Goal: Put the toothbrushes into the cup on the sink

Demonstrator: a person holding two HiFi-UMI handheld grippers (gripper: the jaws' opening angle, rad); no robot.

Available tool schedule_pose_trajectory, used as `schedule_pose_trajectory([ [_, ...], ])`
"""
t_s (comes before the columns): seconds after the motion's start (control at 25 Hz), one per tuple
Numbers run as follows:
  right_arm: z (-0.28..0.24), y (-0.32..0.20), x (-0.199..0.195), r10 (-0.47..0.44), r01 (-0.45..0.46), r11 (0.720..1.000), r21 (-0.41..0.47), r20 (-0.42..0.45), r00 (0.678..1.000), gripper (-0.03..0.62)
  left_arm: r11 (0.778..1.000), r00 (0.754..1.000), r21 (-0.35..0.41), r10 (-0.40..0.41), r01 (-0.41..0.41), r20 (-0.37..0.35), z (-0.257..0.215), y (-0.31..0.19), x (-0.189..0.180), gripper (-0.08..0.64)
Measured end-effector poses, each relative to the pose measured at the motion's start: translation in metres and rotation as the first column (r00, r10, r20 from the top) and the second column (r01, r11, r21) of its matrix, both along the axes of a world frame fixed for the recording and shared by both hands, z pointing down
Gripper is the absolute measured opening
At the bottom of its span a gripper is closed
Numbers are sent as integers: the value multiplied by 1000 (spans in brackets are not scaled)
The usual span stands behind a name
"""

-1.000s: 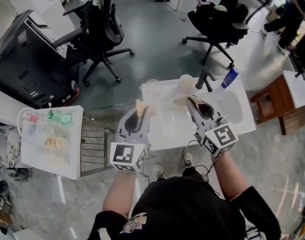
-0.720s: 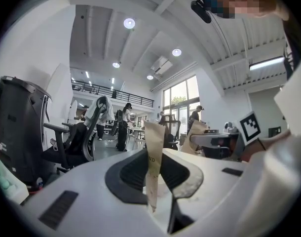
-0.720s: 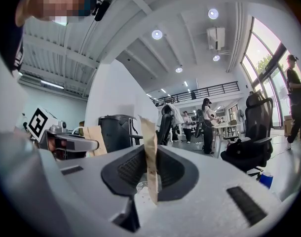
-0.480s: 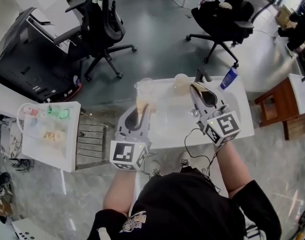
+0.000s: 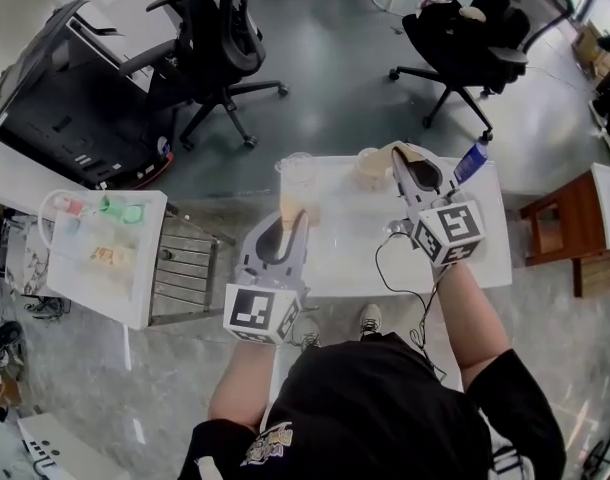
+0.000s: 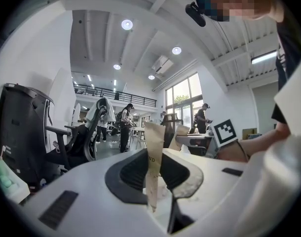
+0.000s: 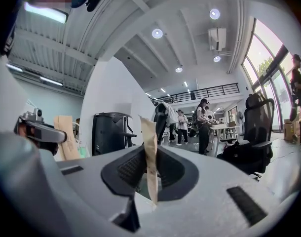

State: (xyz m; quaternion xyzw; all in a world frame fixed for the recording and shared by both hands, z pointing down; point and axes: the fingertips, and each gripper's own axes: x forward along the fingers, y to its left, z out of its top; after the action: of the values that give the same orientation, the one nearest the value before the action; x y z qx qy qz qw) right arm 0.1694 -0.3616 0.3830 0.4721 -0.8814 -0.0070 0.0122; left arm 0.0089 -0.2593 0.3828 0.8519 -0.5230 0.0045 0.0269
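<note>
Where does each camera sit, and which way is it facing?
Head view: on the head, steeply down at the sink; shows forearms, left gripper, right gripper.
Left gripper view: on that gripper, level across the office; jaws pinch a wrapped toothbrush.
Right gripper view: likewise; jaws on a second wrapped toothbrush.
Shared: both gripper views show the other gripper and the person.

A black office chair (image 5: 220, 43) stands upper left, a second chair (image 5: 463, 38) upper right, a wooden stool (image 5: 553, 230) right

Paper wrapper (image 6: 153, 154): partial print, possibly "ND"; rest unreadable.
</note>
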Motion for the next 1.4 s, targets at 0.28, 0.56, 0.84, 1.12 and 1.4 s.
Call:
schedule_pose_trajectory([
  [0.28,32,-38,-5,12,-13,999,-43,-39,999,60,1000,1000,-26,-17,17,-4,11,1,5,57],
  [0.56,86,-70,-12,26,-38,991,-128,-96,995,60,996,999,-69,-50,50,3,16,0,0,57],
  [0.84,138,-84,-17,41,-71,974,-215,-142,989,61,992,997,-98,-75,75,1,27,1,-14,57],
  [1.12,174,-87,-20,44,-89,957,-277,-165,985,62,989,995,-111,-95,95,4,35,3,-26,57],
  [1.4,188,-85,-23,43,-87,946,-311,-145,989,100,986,994,-127,-112,112,7,36,8,-36,57],
])
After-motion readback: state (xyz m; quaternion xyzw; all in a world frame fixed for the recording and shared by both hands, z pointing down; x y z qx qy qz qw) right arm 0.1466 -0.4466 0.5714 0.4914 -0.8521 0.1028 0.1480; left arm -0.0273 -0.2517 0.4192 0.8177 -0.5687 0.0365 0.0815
